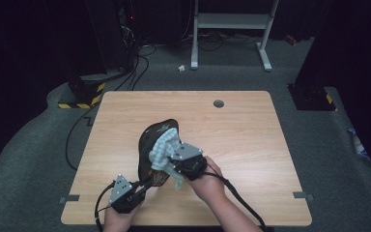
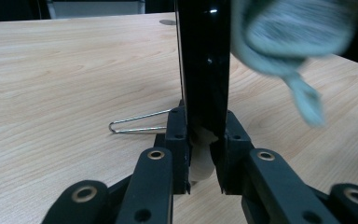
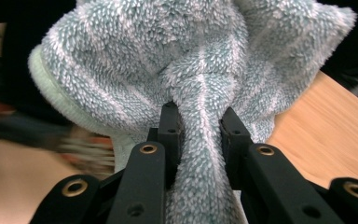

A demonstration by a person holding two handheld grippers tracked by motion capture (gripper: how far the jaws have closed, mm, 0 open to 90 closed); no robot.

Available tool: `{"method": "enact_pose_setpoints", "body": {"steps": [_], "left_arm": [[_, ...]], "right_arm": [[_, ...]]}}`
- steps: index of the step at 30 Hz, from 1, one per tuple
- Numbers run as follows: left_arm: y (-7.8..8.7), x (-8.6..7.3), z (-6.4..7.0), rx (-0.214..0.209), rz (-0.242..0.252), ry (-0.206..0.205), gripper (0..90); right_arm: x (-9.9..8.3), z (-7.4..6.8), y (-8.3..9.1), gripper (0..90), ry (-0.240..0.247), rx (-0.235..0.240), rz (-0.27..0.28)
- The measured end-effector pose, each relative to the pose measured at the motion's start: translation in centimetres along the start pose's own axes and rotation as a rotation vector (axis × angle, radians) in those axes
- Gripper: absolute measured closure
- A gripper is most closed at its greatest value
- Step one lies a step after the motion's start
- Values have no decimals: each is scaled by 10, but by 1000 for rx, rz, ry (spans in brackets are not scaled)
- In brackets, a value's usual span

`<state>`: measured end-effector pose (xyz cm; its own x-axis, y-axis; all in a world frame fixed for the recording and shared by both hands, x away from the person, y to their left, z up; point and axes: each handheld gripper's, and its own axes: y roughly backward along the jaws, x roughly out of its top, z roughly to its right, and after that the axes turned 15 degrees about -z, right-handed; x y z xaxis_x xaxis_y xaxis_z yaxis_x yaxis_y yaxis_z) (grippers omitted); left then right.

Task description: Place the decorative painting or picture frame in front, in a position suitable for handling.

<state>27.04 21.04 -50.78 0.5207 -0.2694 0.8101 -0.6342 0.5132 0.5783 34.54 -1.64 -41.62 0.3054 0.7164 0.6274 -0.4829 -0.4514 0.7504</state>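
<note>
A glossy black plate point(image 1: 150, 143) with a gold pattern stands on edge above the near middle of the wooden table point(image 1: 246, 125). My left gripper point(image 1: 146, 183) is shut on its lower rim. In the left gripper view the plate point(image 2: 203, 60) rises edge-on from between the jaws of the left gripper point(image 2: 205, 140). A fluffy pale blue-green cloth point(image 1: 165, 146) lies against the plate's face. My right gripper point(image 1: 173, 163) is shut on a bunched fold of it. The cloth point(image 3: 200, 70) bulges over the right gripper point(image 3: 200, 123). The same cloth point(image 2: 298, 28) looks blurred in the left gripper view.
A thin bent wire piece point(image 2: 140, 122) lies on the table just left of the plate. A round cable hole point(image 1: 218, 103) sits near the table's far edge. Beyond the table are a white frame point(image 1: 232, 29) and floor cables point(image 1: 135, 72).
</note>
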Motion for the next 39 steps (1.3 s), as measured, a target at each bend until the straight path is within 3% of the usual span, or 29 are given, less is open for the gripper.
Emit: {"method": "enact_pose_setpoints", "body": {"steps": [1,6,9,12,14,15,16,17,18,20,21,23,27,31,35,36,39], "left_arm": [[0,0,0,0,0,0,774],[0,0,0,1,2,0,773],[0,0,0,1,1,-1,773],[0,0,0,-1,1,1,774],[0,0,0,-3,1,3,774],[0,0,0,-2,2,4,774],[0,0,0,-3,1,4,774],[0,0,0,-3,1,4,774],[0,0,0,-3,3,5,774],[0,0,0,-2,2,6,774],[0,0,0,-2,2,6,774],[0,0,0,-3,0,6,774],[0,0,0,-1,1,2,774],[0,0,0,0,0,2,774],[0,0,1,0,1,5,774],[0,0,1,1,-1,1,774],[0,0,0,1,-3,0,774]], "right_arm": [[0,0,0,749,0,0,0],[0,-35,4,748,84,45,22],[0,-34,3,748,79,44,21],[-2,-23,-2,748,61,34,0],[-4,-7,-8,749,25,12,-27],[-4,-7,-8,749,25,12,-27],[-7,7,-13,749,0,-10,-45],[-7,7,-13,749,0,-10,-45],[-10,21,-18,749,-39,-27,-65],[-13,35,-23,749,-75,-61,-84],[-13,35,-23,749,-75,-61,-84],[-21,54,-31,749,-137,-83,-105],[-27,64,-38,749,-174,-98,-124],[-25,55,-34,749,-144,-91,-116],[-17,21,-19,749,-46,-56,-62],[-17,21,-19,749,-46,-56,-62],[-8,-11,-5,749,40,-11,-12]]}}
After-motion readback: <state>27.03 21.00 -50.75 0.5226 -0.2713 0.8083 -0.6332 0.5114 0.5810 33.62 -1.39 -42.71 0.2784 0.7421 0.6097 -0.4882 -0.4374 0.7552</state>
